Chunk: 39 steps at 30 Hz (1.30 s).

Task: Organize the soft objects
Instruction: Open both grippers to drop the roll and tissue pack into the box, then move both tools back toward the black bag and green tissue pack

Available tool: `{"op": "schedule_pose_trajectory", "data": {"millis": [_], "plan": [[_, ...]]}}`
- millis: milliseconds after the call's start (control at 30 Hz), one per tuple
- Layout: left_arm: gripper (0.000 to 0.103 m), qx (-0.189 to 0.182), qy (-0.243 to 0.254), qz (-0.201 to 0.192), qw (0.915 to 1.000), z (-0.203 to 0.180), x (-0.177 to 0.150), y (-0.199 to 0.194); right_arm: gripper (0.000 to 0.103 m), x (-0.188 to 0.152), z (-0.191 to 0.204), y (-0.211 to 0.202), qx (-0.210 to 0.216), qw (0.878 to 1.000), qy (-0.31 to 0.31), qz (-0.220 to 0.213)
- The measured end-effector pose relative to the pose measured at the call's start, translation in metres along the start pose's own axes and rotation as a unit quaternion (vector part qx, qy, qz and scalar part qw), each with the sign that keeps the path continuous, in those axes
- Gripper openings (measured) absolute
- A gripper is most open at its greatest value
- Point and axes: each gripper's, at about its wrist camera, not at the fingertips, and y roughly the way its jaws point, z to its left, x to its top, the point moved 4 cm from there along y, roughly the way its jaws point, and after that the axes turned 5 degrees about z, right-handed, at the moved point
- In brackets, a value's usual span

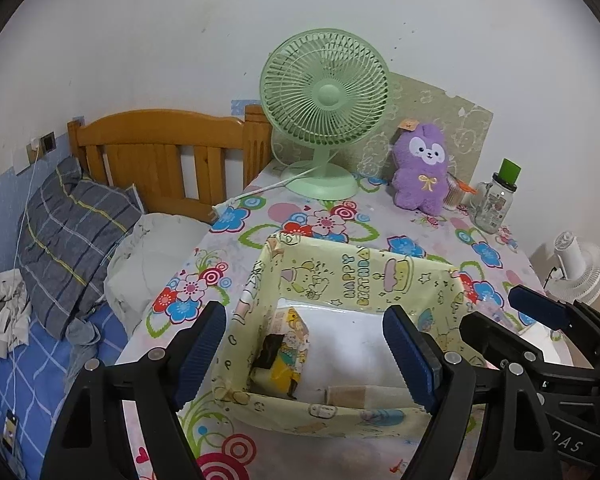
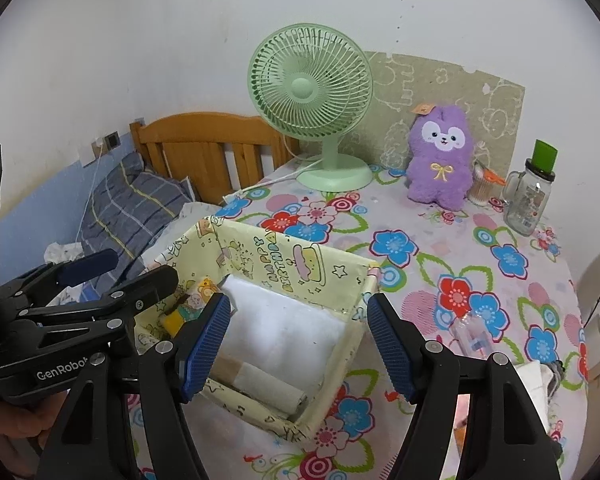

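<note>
white cloth [image 2: 284, 328] already in box [image 2: 300, 268]; plush [image 2: 440, 160] left on far bench [image 2: 500, 280]; both hand-held grippers [image 1: 304, 354] [image 2: 298, 340] wide open, empty.

Floral table [image 1: 420, 236]: box [image 1: 340, 268], fan [image 1: 324, 100], plush [image 1: 422, 168]

Purple plush toy [image 1: 420, 172], pale-yellow cartoon-print box [image 1: 364, 276], mint-green fan [image 1: 326, 96]

Home bedroom; wooden bed headboard [image 1: 168, 152], plaid pillow [image 1: 72, 236], floral-clothed table [image 2: 480, 280], green desk fan [image 1: 326, 96]
</note>
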Motion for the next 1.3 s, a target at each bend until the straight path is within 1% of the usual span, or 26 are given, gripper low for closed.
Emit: {"op": "schedule_pose_trajectory", "data": {"millis": [333, 567, 867, 1300], "plan": [[0.083, -0.01, 0.018, -0.01, 0.9997, -0.028, -0.002, -0.014, 0.074, -0.01, -0.021, -0.026, -0.009, 1.0, 0.015, -0.015], [0.083, -0.027, 0.042, -0.013, 0.9987, -0.061, -0.006, -0.021, 0.074, -0.025, -0.046, -0.05, -0.023, 0.999, 0.034, -0.023], [0.083, -0.053, 0.075, -0.008, 0.9958, -0.109, -0.017, -0.023, 0.074, -0.049, -0.083, -0.078, -0.046, 0.996, 0.066, -0.029], [0.083, -0.085, 0.116, 0.009, 0.9895, -0.168, -0.036, -0.019, 0.074, -0.082, -0.129, -0.106, -0.08, 0.991, 0.106, -0.028]]}}
